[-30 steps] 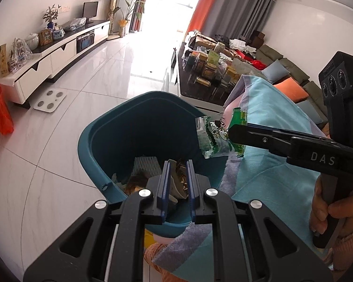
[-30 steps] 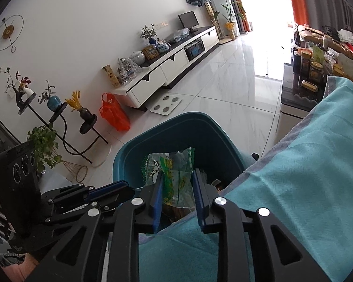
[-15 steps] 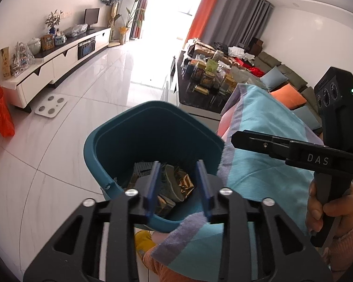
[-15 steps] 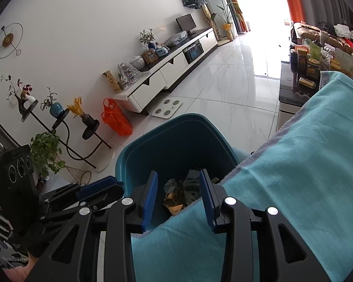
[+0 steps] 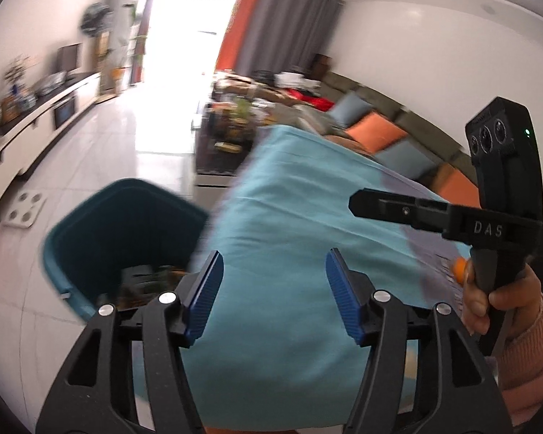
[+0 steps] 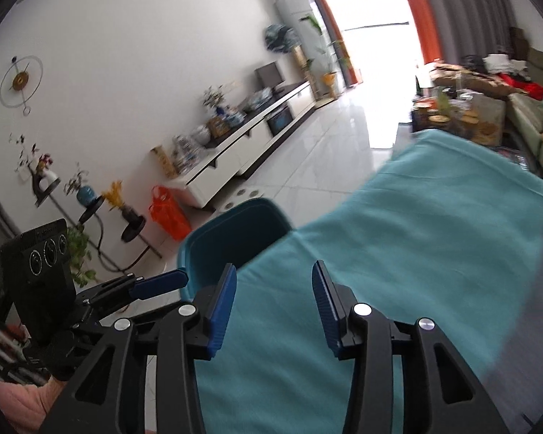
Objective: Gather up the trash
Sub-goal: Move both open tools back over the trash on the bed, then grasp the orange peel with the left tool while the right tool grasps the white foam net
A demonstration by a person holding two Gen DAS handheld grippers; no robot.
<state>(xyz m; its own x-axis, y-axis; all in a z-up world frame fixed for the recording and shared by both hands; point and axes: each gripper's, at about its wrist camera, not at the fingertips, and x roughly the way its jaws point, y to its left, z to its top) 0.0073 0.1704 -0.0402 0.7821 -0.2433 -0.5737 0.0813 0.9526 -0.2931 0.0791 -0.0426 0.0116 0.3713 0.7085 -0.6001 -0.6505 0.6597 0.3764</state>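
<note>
A teal trash bin (image 5: 101, 231) stands on the floor beside a table under a teal cloth (image 5: 293, 217); it also shows in the right wrist view (image 6: 235, 231). Crumpled wrappers (image 5: 144, 278) lie in its bottom. My left gripper (image 5: 273, 293) is open and empty over the cloth's edge, right of the bin. My right gripper (image 6: 273, 303) is open and empty over the cloth, just right of the bin. The right gripper also shows from the side in the left wrist view (image 5: 416, 211). Both views are blurred.
A white TV cabinet (image 6: 249, 144) runs along the left wall, with an orange bag (image 6: 168, 217) and a white scale (image 5: 23, 209) on the floor by it. A cluttered dark coffee table (image 5: 228, 133) and a sofa with cushions (image 5: 376, 133) lie beyond the cloth.
Both grippers let their wrappers fall into the bin, opened wide, and swung right and away from the bin to above the teal cloth.
</note>
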